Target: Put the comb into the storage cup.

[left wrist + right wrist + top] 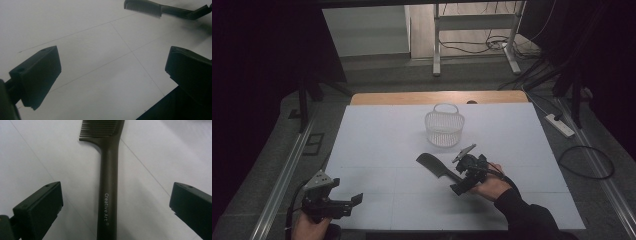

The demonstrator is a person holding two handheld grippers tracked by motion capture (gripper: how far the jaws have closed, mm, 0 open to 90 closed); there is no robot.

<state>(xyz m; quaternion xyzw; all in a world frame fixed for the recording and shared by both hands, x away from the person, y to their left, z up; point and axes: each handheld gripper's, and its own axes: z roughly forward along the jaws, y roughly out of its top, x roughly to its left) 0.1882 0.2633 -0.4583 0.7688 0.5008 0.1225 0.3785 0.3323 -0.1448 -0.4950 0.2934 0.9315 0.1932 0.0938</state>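
Comb lies flat on the white table, handle between the right gripper's 2 wide-open jaws, untouched; left gripper gapes, holding nothing.

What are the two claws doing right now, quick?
Left claw: open, nothing in it, over the white table.
Right claw: open wide, the comb handle lies between its jaws, not pinched.

Left tongs: jaws apart, held low at the near left.
Right tongs: jaws wide apart, hand behind them.
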